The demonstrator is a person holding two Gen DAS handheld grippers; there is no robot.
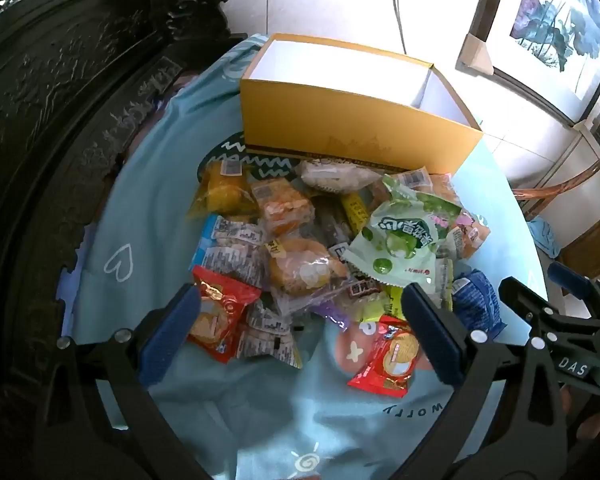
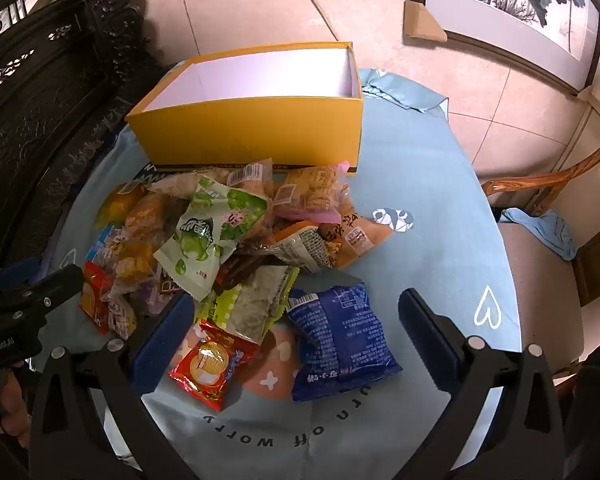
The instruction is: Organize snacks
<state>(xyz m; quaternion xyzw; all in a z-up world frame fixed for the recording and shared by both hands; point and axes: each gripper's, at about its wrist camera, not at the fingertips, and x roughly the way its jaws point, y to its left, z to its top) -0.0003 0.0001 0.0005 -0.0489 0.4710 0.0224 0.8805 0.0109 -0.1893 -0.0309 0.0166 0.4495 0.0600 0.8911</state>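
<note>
Both tongs, left [image 1: 300,320] and right [image 2: 296,320], hang spread and empty; the snack pile [image 2: 220,232] hides its lower packets; box [image 2: 252,136] floor unseen.

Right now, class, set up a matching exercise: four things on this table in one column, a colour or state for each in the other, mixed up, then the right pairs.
Things:
1. box
2. large packet nearest the right claw
3. round-biscuit packet
4. right claw

Colour or state:
A. red
B. yellow outside, nothing visible inside
C. open, gripping nothing
D. dark blue, barcode side up

Pairs: 1-B, 2-D, 3-A, 4-C
</note>
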